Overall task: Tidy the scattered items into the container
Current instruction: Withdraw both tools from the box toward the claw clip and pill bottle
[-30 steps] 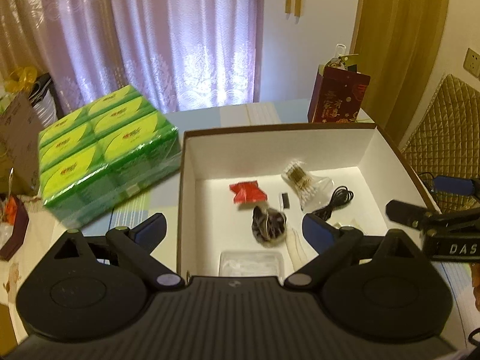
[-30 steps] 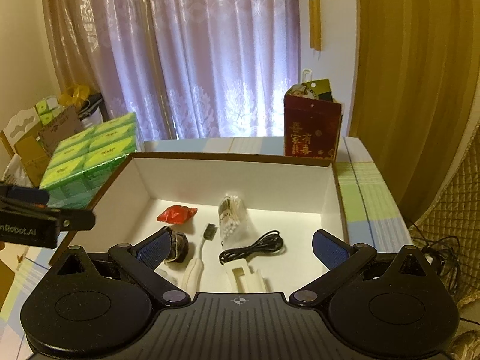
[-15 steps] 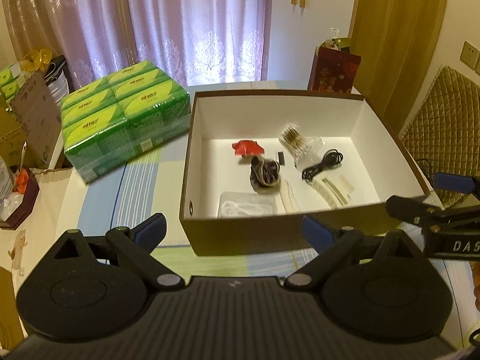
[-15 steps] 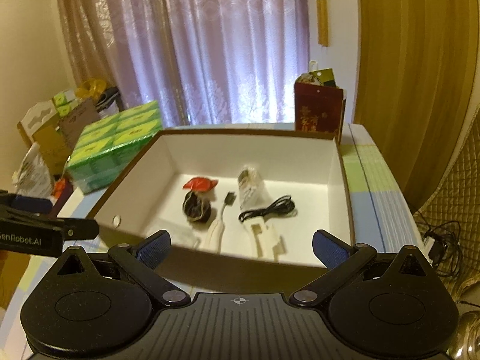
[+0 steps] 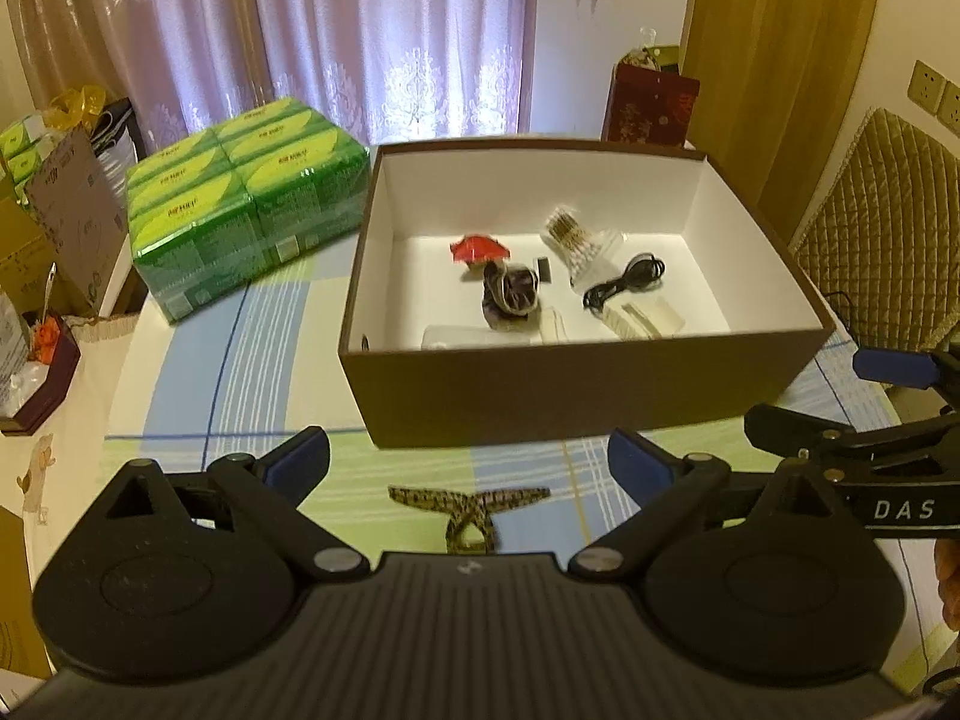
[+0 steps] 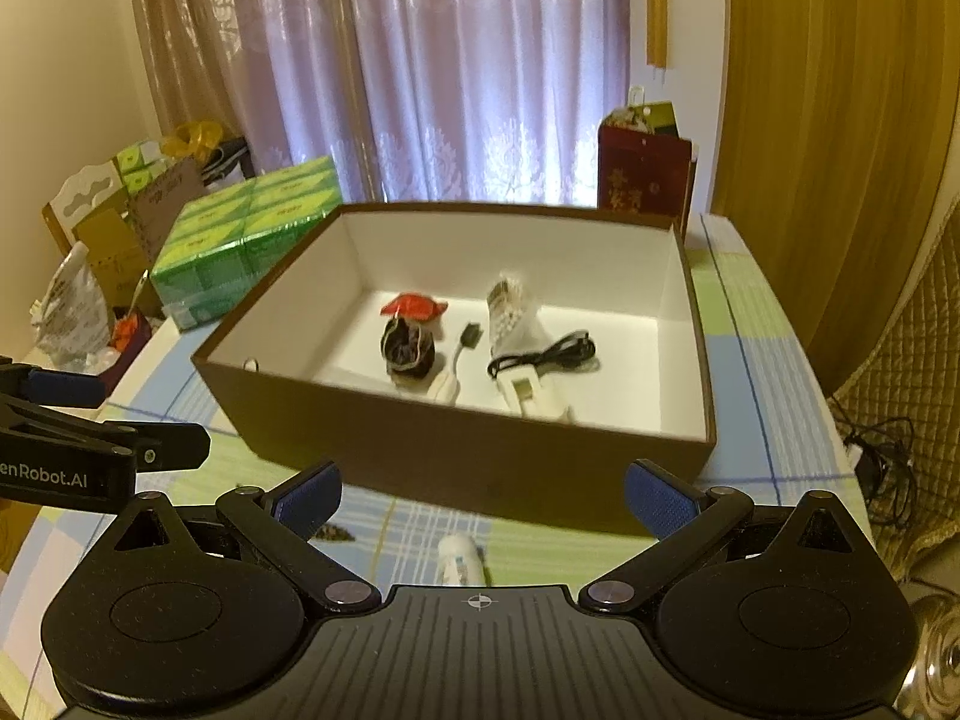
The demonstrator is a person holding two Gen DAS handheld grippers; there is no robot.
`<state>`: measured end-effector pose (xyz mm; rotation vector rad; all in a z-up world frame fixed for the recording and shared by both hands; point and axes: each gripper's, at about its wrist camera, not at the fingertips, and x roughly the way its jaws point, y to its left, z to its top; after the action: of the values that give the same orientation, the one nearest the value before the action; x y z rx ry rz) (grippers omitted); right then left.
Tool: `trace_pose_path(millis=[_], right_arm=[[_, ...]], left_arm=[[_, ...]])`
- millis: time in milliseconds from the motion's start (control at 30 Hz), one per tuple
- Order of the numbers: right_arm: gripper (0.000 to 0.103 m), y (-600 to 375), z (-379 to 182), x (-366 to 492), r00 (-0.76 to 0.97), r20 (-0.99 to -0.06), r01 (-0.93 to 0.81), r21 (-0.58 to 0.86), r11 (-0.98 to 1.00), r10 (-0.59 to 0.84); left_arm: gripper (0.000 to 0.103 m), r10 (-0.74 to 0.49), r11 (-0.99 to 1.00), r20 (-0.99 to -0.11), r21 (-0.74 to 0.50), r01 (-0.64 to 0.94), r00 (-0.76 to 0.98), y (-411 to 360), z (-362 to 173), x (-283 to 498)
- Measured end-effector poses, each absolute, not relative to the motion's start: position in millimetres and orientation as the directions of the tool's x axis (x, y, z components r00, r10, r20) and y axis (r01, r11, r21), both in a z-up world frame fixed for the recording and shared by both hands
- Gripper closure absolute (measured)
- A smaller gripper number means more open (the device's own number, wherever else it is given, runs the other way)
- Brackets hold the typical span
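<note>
2 claws gape empty: left claw (image 5: 468,462) above patterned hair tie (image 5: 471,507), right claw (image 6: 483,495) above white tube (image 6: 461,561).

Counts on and around the table

One brown box (image 5: 576,384) holds seven things: one red packet (image 5: 478,248), one dark pouch (image 5: 510,297), one swab bundle (image 5: 573,237), one black cable (image 5: 627,279), one white brush (image 6: 451,381), one clear bag (image 5: 459,336), one white card (image 5: 645,318). Outside it lie one patterned hair tie (image 5: 468,507) and one white tube (image 6: 459,561); one green pack (image 5: 240,204) and one red gift bag (image 5: 651,108) stand nearby.
</note>
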<state>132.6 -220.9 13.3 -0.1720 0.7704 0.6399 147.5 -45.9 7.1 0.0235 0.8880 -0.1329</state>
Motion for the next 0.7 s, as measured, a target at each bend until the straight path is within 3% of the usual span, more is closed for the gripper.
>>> trace_pose_path(millis=[700], right_arm=[[0.000, -226, -20, 115, 0.493, -0.766, -0.587, 0.058, 0.807, 0.413]], left_arm=[[0.002, -0.097, 0.987, -0.824, -0.009, 0.158, 0.558, -44, -30, 123]])
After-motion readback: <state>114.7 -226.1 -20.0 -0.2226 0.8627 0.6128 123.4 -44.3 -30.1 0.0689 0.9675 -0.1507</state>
